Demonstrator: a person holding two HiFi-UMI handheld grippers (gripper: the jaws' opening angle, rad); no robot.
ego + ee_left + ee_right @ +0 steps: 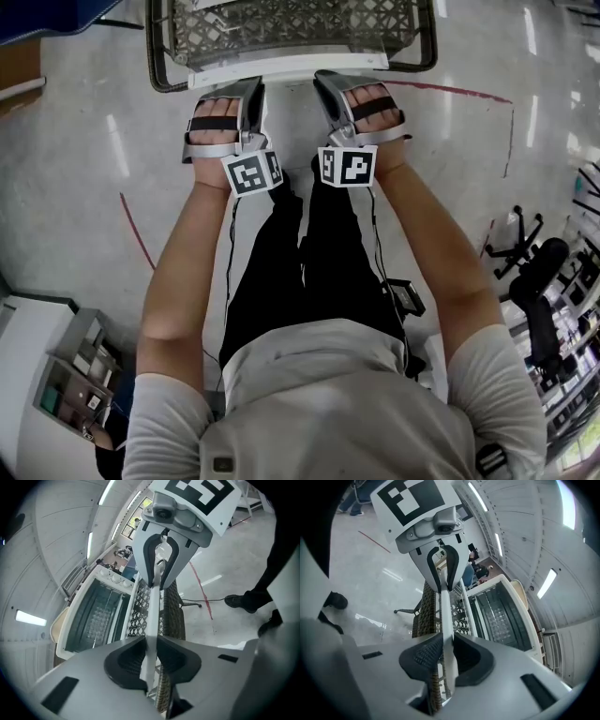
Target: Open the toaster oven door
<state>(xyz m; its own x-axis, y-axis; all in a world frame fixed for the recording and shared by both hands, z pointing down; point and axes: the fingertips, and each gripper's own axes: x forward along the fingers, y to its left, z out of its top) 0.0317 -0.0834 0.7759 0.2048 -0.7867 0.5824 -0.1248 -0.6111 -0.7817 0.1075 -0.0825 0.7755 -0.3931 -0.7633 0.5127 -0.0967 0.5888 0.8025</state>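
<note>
The toaster oven door, with a mesh-patterned window, lies swung down towards me at the top of the head view. Its white handle bar runs along the near edge. My left gripper and right gripper sit side by side on that bar, each shut on it. In the left gripper view the handle passes between the left gripper's pads, with the oven's open cavity behind. In the right gripper view the handle is pinched by the right gripper, beside the cavity.
A brown woven strip runs beside the handle. Red tape lines mark the pale floor. An office chair base stands at the right and a small shelf unit at the lower left. My legs are below the grippers.
</note>
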